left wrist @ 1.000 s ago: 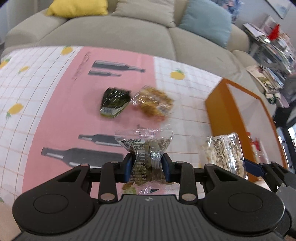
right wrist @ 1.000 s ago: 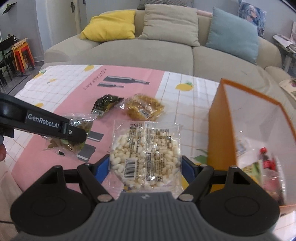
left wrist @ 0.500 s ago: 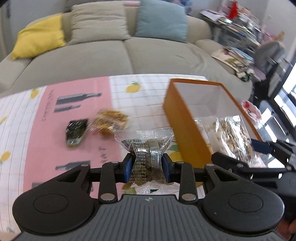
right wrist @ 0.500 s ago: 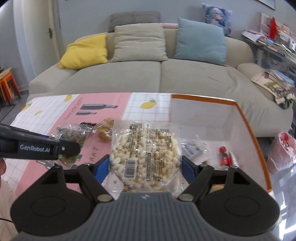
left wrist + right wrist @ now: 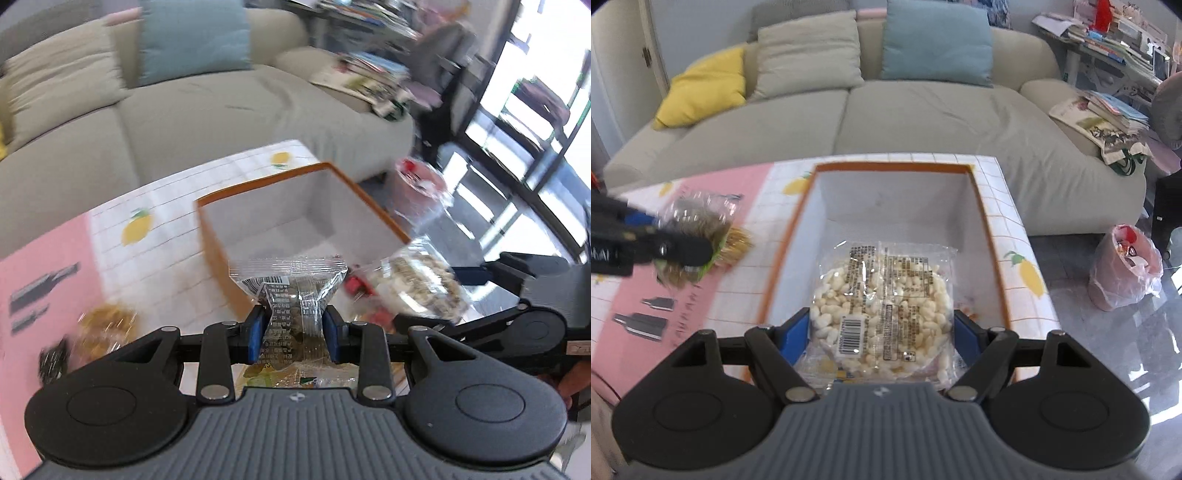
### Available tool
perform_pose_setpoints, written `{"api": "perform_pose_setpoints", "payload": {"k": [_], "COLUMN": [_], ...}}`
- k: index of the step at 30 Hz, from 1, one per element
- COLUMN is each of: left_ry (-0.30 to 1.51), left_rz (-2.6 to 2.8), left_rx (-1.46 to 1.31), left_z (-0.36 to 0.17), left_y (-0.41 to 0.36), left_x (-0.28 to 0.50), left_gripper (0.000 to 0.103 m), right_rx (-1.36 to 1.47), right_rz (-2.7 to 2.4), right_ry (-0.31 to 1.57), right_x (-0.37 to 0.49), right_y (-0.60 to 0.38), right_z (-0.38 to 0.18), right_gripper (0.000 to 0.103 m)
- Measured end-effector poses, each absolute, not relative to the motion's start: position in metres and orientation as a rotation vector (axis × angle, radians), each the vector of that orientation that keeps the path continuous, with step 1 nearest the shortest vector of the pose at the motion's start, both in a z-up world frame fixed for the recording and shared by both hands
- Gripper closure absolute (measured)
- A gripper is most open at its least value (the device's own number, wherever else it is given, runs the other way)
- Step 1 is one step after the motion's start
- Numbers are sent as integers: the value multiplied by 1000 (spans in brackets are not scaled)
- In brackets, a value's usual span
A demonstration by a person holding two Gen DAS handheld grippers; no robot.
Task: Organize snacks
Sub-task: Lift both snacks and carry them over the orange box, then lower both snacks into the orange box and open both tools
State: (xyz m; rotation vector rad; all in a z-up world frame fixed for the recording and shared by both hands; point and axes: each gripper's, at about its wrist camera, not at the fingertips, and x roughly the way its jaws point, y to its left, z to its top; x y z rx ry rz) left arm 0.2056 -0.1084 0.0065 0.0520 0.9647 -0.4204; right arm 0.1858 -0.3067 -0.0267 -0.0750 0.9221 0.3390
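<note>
Two tools clamped: left tool (image 5: 293,329) pinching crinkly clear packet (image 5: 291,295); right tool (image 5: 881,332) gripping puffed-rice disc (image 5: 881,308) over orange box (image 5: 982,218).

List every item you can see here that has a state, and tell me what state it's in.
left gripper: shut on the green snack packet
right gripper: shut on the puffed rice packet, held over the box
orange box: open, some snacks inside
golden snack packet: lying on the tablecloth

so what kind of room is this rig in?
Most likely a home living room: a beige sofa with throw cushions sits behind a low table covered in a lemon-print cloth, and stacked magazines lie off to the side.
</note>
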Motion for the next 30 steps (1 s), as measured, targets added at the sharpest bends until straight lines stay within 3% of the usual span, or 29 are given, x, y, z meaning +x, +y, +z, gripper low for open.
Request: {"api": "perform_pose_setpoints", "payload": {"k": [12,30], "left_ry": [1070,1189], "left_rz": [-565,-549], "left_rx": [470,641], "left_z": [-44,-110], "left_y": [-163,-178], "left_x": [304,360], "left_gripper": [66,65], "right_rx": [-291,-446], "right_rz": [463,585], "right_ry": [1033,1098], "right_x": [282,331], "right_y": [-300,-263], "right_z": [-70,-129], "right_gripper": [26,26]}}
